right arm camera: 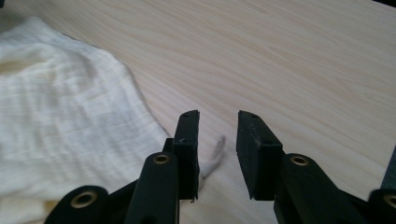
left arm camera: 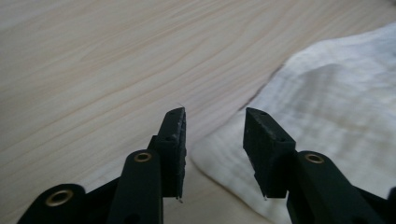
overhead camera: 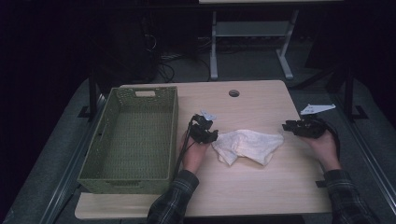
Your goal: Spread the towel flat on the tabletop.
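From the high view, the white cloth lies crumpled near the middle of the table, closer to the front edge than the back, with the green basket along the left edge. My left gripper sits right at the cloth's left end and my right gripper just off its right end, toward the right edge. The risk here is that both ends are bunched, so I could pinch a fold instead of a true corner and the thing would lift lopsided.

Left gripper view: the jaws are parted with nothing between them, straddling the cloth's edge where it meets bare wood. If I close from here I might catch only a thin lip of fabric — it'd probably slip out the moment I pull.

Right gripper view: jaws spread and empty too, the cloth off to one side and a loose tag or thread poking out between the jaws. Grabbing just that thread is the trap — it could drag or tear rather than carry the fabric.
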{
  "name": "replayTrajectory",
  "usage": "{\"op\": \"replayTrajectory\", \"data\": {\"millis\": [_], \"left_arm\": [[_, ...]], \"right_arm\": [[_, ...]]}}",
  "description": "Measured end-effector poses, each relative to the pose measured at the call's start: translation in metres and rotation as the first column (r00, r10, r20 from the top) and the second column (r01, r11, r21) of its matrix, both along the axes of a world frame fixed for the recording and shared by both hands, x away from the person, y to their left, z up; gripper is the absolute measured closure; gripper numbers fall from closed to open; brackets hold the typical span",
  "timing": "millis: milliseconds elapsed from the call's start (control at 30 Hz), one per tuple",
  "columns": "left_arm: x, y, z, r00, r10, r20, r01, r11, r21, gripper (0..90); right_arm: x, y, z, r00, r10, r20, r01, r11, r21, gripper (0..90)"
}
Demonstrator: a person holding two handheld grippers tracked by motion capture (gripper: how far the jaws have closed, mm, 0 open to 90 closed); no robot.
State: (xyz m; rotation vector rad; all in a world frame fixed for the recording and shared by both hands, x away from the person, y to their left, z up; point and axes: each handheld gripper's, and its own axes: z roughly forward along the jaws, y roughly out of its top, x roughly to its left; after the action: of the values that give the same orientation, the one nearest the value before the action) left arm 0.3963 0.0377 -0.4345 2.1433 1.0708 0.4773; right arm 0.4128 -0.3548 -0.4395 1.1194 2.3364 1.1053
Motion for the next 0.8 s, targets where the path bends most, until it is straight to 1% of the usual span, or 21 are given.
{"op": "replayTrajectory", "data": {"millis": [33,67,100,133,167,200,267,367,400,433,533,567,600,633,667,700,733,767,800], "left_arm": [[-0.002,0.0,0.002,0.9999,-0.015,-0.001,0.015,0.9999,-0.003,56.9],[-0.007,-0.002,0.006,0.9991,-0.042,-0.001,0.042,0.9989,-0.019,56.2],[-0.01,-0.002,0.007,0.9988,-0.05,-0.001,0.049,0.9985,-0.023,56.1],[-0.015,-0.003,0.009,0.9973,-0.074,0.001,0.074,0.9968,-0.03,55.6],[-0.018,-0.004,0.01,0.9959,-0.09,0.003,0.09,0.9954,-0.033,54.6],[-0.024,-0.005,0.011,0.9938,-0.111,0.001,0.111,0.9934,-0.03,54.1],[-0.032,-0.006,0.012,0.9892,-0.147,0.002,0.147,0.9887,-0.029,53.3],[-0.044,-0.006,0.013,0.9838,-0.179,-0.001,0.179,0.9828,-0.046,51.7],[-0.051,-0.005,0.012,0.9796,-0.201,-0.007,0.201,0.9788,-0.041,50.9],[-0.053,-0.005,0.011,0.9781,-0.208,-0.008,0.208,0.9776,-0.034,50.5],[-0.068,-0.003,0.005,0.9705,-0.241,-0.012,0.24,0.97,-0.04,48.9],[-0.071,-0.002,0.003,0.9691,-0.246,-0.012,0.246,0.9687,-0.035,48.5],[-0.076,-0.001,0.0,0.9658,-0.259,-0.014,0.259,0.9656,-0.028,48.3],[-0.078,-0.001,-0.001,0.965,-0.262,-0.015,0.261,0.9649,-0.028,48.2],[-0.081,-0.001,-0.002,0.9634,-0.268,-0.017,0.267,0.9632,-0.029,48.0],[-0.083,-0.001,-0.002,0.9615,-0.274,-0.016,0.274,0.9613,-0.031,47.9],[-0.085,-0.002,-0.002,0.9594,-0.282,-0.015,0.281,0.9592,-0.029,48.0],[-0.088,-0.003,-0.002,0.9589,-0.284,-0.012,0.283,0.9587,-0.027,48.0],[-0.09,-0.004,-0.002,0.9563,-0.292,-0.009,0.292,0.9561,-0.027,48.0]], "right_arm": [[-0.003,0.0,0.002,0.9999,0.009,0.005,-0.009,1.0,0.001,68.7],[-0.005,0.001,0.003,0.9999,0.014,0.003,-0.014,1.0,0.004,68.7],[-0.009,0.002,0.005,0.9995,0.031,-0.001,-0.031,0.999,0.009,68.7],[-0.011,0.003,0.006,0.9994,0.035,-0.003,-0.035,0.999,0.015,68.8],[-0.015,0.004,0.007,0.9985,0.055,-0.001,-0.055,0.998,0.024,68.9],[-0.018,0.006,0.007,0.9979,0.064,-0.007,-0.064,0.998,0.028,68.9],[-0.026,0.011,0.009,0.9959,0.091,-0.004,-0.09,0.995,0.033,69.4],[-0.037,0.017,0.012,0.9914,0.131,-0.007,-0.13,0.99,0.053,69.6],[-0.039,0.019,0.013,0.9897,0.143,-0.007,-0.142,0.988,0.06,69.6],[-0.044,0.024,0.013,0.9868,0.162,-0.012,-0.16,0.985,0.062,69.6],[-0.053,0.031,0.012,0.9812,0.192,-0.015,-0.191,0.98,0.064,69.5],[-0.057,0.033,0.011,0.9783,0.206,-0.022,-0.204,0.977,0.069,69.5],[-0.059,0.035,0.009,0.976,0.216,-0.026,-0.214,0.974,0.077,69.5],[-0.063,0.038,0.007,0.9714,0.235,-0.035,-0.232,0.97,0.078,69.5],[-0.066,0.041,0.006,0.9703,0.239,-0.04,-0.235,0.969,0.073,69.5],[-0.07,0.044,0.003,0.967,0.251,-0.046,-0.248,0.967,0.062,69.5],[-0.072,0.045,0.003,0.9649,0.257,-0.053,-0.254,0.965,0.064,69.5],[-0.075,0.047,0.002,0.9626,0.265,-0.056,-0.261,0.963,0.065,69.5],[-0.078,0.049,0.001,0.9598,0.276,-0.053,-0.272,0.96,0.065,69.5]]}}
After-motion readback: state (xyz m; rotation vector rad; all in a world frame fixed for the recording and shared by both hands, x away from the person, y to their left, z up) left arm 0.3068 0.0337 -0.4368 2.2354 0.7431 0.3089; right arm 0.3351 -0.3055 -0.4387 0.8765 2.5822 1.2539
